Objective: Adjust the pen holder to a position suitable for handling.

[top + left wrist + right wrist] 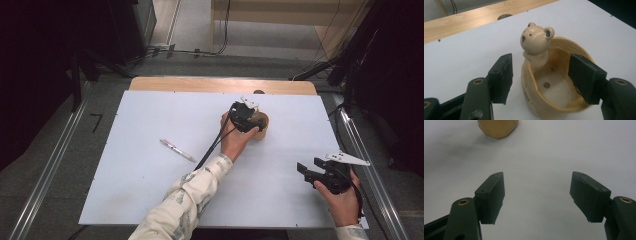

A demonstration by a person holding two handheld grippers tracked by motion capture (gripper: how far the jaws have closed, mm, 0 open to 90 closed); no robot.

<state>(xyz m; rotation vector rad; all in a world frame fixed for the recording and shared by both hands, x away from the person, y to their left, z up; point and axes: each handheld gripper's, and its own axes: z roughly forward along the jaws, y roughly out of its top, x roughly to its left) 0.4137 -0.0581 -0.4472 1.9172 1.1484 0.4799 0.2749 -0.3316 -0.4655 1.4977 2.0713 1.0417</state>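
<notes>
The bear-shaped ceramic pot [549, 82] stood upright on the white desk [150, 165] with the left tool [541, 75] spread astride its near wall, gripping nothing, so it seemed set down, while right of the pot the right tool [537, 195] gaped empty.

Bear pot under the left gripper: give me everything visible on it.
The tan glazed ceramic pot with a bear figure stands upright on the white table sheet, near its far edge. The bear's head, with dark eyes, nose and ear patches, rises at the rim, arms hooked over it. Inside: pale, empty floor with a small drain hole. Dark lettering on the outer wall is unreadable. The left gripper straddles one wall, one jaw outside, one inside, pads apparently not pressing.
</notes>
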